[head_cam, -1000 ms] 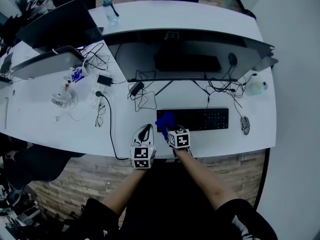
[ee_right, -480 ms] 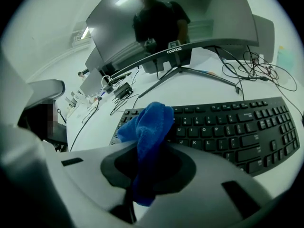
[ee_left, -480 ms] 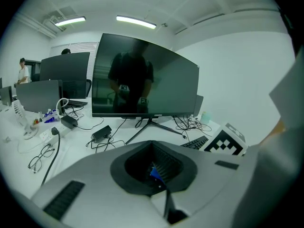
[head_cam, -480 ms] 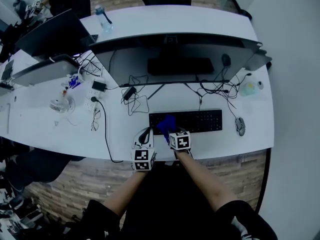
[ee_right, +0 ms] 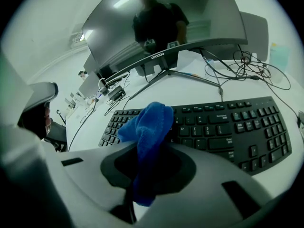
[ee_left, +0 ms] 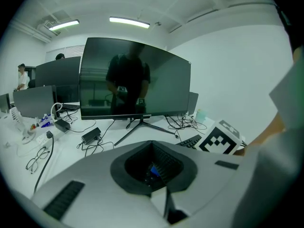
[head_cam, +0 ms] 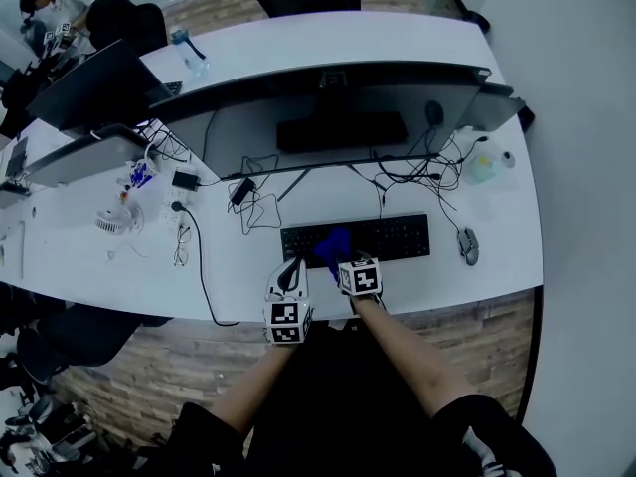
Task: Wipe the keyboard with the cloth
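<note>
On the white desk (head_cam: 502,217) there were one small fan (head_cam: 109,221) and one pair of glasses (head_cam: 181,256) at the left, then a stretch of bare surface crossed by one black cable (head_cam: 199,266). Of the two grippers, the left gripper (head_cam: 290,272) sat at the desk's front edge just beside the left end of the one keyboard (head_cam: 393,235), its jaws pressed together with nothing between them. The right gripper (head_cam: 340,258) pinched the single blue cloth (head_cam: 333,243), which lay bunched on the keyboard's left-hand keys. The right half of the keyboard stood uncovered, loose cables lay behind it, and a strip of bare desk separated it from the one mouse (head_cam: 468,245). One wide monitor (head_cam: 338,102) stood behind. Compared with a second ago, the cloth sat farther in from the keyboard's left end, while the left gripper had kept to the front edge.
</note>
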Available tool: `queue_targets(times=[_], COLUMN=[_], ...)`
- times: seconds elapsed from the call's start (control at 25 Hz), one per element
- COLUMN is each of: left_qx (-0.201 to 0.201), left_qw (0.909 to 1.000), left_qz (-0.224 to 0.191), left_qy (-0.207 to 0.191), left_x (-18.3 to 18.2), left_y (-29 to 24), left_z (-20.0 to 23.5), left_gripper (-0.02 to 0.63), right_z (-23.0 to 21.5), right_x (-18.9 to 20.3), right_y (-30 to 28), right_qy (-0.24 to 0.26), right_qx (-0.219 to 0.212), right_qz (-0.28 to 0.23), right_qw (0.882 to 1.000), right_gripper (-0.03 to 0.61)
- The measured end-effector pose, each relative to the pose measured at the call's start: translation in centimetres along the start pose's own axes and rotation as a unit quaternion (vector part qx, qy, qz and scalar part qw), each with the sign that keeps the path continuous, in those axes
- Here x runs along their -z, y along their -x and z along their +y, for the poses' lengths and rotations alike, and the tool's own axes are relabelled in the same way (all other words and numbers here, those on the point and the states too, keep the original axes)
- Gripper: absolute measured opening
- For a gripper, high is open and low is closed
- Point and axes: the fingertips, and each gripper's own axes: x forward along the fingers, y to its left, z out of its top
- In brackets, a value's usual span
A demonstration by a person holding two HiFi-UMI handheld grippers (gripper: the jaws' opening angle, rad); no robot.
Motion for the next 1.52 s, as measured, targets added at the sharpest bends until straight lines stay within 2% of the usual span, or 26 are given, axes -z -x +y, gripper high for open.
queue_targets(times=[1.08, 1.32, 1.52], left_qx=[0.004, 0.016, 0.026], left_qw=[1.0, 0.9998, 0.9996], left_qz=[0.006, 0.008, 0.005], left_qy=[0.003, -0.002, -0.007], left_x=[-0.4, -0.3, -1.0], left_y=[-3.0, -4.2, -5.4], left_z=[-8.4, -10.8, -12.2], left_gripper=[0.014, 0.014, 0.014], right_z=[-8.5, -10.6, -11.1], right_x=[0.3, 0.6, 0.5], right_y=[4.4, 5.4, 5.8], right_qy=[-0.005, -0.014, 0.001], right_qx=[0.013, 0.013, 0.002], right_qz=[-0.005, -0.006, -0.006], right_qw=[1.0, 1.0, 1.0], right_gripper=[0.071, 0.071, 0.071])
